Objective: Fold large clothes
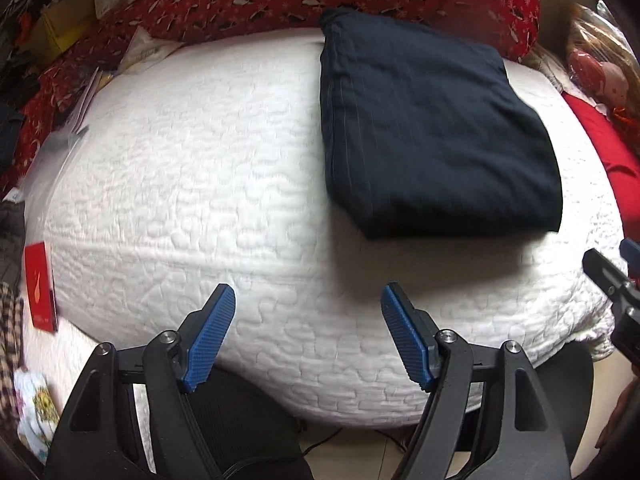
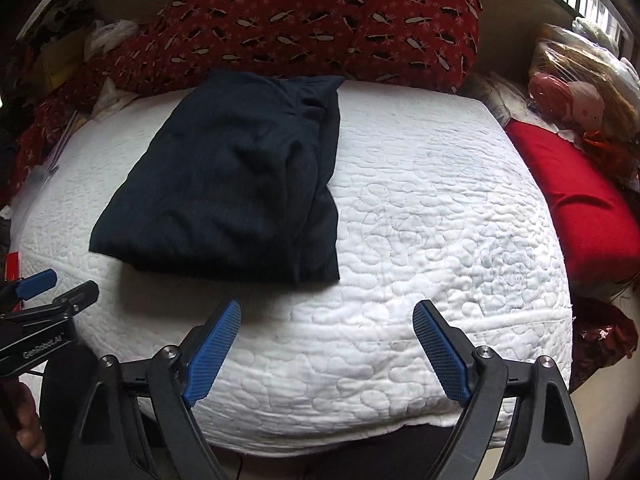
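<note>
A dark navy garment (image 1: 432, 132) lies folded into a compact rectangle on the white quilted bed (image 1: 200, 184). In the right wrist view the garment (image 2: 232, 184) lies left of centre on the bed (image 2: 440, 208). My left gripper (image 1: 308, 296) is open and empty, hanging over the bed's near edge, short of the garment. My right gripper (image 2: 326, 312) is open and empty, just short of the garment's near edge. The right gripper's tip shows at the right edge of the left wrist view (image 1: 608, 268). The left gripper shows at the left edge of the right wrist view (image 2: 44, 292).
A long red patterned cushion (image 2: 320, 28) lies along the bed's far side. A plain red pillow (image 2: 576, 200) and bagged items (image 2: 576, 92) sit on the right. A red booklet (image 1: 40, 292), papers (image 1: 84, 100) and clutter lie on the left.
</note>
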### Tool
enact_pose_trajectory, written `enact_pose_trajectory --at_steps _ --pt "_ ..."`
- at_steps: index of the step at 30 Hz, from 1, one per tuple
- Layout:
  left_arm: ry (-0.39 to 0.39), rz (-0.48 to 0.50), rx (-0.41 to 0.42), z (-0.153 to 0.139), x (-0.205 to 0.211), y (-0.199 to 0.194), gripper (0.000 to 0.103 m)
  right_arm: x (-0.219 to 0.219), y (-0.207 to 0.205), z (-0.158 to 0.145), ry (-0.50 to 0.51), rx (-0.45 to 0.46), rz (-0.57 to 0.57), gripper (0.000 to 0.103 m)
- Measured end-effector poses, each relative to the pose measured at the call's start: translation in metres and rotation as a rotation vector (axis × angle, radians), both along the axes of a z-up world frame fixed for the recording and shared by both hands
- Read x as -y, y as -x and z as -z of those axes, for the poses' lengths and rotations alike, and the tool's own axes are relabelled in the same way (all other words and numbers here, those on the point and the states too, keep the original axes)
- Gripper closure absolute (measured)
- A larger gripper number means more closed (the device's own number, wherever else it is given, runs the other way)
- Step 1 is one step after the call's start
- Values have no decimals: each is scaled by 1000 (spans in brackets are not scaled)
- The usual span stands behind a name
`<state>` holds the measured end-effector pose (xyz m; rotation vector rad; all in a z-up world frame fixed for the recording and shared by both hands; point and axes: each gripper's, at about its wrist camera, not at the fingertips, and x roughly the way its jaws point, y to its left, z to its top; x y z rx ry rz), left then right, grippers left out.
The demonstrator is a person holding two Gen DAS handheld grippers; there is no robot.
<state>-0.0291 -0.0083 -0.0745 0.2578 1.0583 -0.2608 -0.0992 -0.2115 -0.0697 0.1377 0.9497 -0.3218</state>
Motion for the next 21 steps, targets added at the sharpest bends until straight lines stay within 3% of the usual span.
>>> enact_pose_trajectory --at_steps 9,21 --pt "-51 26 53 -1 7 26 28 -5 18 -16 52 68 16 12" --pt "9 52 97 -16 10 38 28 -10 30 -24 69 118 23 11"
